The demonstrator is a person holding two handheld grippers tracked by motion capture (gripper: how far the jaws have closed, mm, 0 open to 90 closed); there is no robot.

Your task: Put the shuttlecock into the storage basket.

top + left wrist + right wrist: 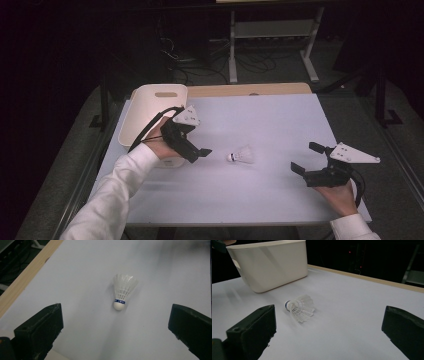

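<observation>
On the white counter (280, 120) the right gripper (306, 158) and left gripper (200, 152), both with jaws spread and empty, flank the shuttlecock (241, 155) lying on its side between them, cork toward the left gripper, the cream bin (150, 107) behind partly hidden by that hand.

1 white shuttlecock (241, 156), 1 cream plastic bin (150, 102), 1 white table (280, 120), 2 handheld grippers
</observation>
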